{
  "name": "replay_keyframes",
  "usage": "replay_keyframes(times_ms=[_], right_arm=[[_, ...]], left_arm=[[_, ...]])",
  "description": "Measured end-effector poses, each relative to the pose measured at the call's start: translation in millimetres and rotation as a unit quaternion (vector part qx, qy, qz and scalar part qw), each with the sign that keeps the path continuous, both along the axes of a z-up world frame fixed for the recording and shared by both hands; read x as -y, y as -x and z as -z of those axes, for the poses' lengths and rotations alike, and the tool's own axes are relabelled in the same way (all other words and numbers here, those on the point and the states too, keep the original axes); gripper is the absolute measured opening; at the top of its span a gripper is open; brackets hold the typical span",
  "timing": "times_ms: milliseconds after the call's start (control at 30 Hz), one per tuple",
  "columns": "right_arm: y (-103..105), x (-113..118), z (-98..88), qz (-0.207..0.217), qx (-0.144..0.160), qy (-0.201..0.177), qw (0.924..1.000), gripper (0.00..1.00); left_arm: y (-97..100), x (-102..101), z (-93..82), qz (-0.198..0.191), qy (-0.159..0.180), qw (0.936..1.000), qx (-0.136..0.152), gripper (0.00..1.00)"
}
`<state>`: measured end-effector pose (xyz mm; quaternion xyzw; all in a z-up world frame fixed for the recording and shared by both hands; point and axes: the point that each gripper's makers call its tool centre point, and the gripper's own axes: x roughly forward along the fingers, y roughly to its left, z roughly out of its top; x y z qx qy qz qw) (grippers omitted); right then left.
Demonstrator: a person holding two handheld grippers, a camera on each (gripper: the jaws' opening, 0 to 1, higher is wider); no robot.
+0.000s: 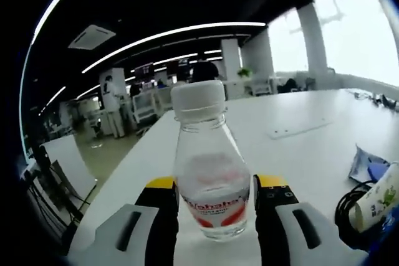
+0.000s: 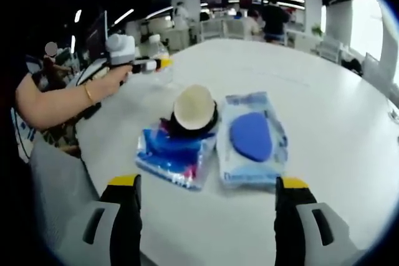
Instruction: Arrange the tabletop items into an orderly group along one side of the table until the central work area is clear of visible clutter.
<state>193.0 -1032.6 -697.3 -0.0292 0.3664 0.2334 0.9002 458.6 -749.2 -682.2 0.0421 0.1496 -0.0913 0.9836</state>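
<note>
Left claw (image 1: 214, 213) clamps the clear water bottle (image 1: 207, 166) low on its body, upright, cap clear, so it can travel without tipping. Right claw (image 2: 207, 207) hangs spread wide, holding nothing, near the blue pouch (image 2: 251, 138). Beside that pouch lie a darker blue packet (image 2: 174, 152) and round cream lid (image 2: 194, 107), probably next for grouping on the white surface (image 2: 324, 98).

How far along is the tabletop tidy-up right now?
Partly done. A blue packet, a clear pouch with a blue pad and a round tan-topped item already lie side by side near one table edge. In hand: the left gripper has its jaws around a clear water bottle standing on the white table. Left: setting the bottle beside that group. The right gripper hangs open, empty.
</note>
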Motion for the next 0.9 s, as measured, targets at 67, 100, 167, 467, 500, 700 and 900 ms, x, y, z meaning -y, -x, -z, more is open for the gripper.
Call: replay_keyframes(times_ms=[67, 100, 167, 467, 500, 700, 900], right_arm=[[-1.6, -1.5, -1.8, -0.002, 0.003, -0.002, 1.0000, 0.86], [-2.9, -2.8, -3.2, -0.003, 0.005, -0.003, 1.0000, 0.86], [-4.7, -5.7, -4.8, -0.010, 0.006, -0.005, 0.9999, 0.86], [-13.2, -19.3, -14.5, -0.031, 0.020, -0.015, 0.9992, 0.86], [-14.3, -20.7, -15.2, -0.036, 0.022, -0.015, 0.9990, 0.86], [-22.8, -25.0, -21.4, -0.048, 0.038, -0.019, 0.9980, 0.84], [-32.0, -32.1, -28.1, -0.054, 0.053, -0.032, 0.9966, 0.82]], left_arm=[[-0.7, -5.9, 3.1, -0.006, 0.002, 1.0000, -0.004, 0.59], [1.1, -6.6, 2.5, -0.005, 0.002, 1.0000, 0.001, 0.61], [2.7, -6.8, 1.4, 0.000, 0.000, 1.0000, 0.003, 0.65], [12.8, -6.6, -5.8, 0.032, -0.005, 0.9995, 0.001, 0.89], [14.3, -6.5, -5.9, 0.034, -0.006, 0.9994, -0.001, 0.90], [22.1, -5.7, -8.5, 0.047, 0.003, 0.9989, 0.000, 1.00], [31.8, 3.1, -17.1, 0.077, -0.031, 0.9964, 0.014, 1.00]])
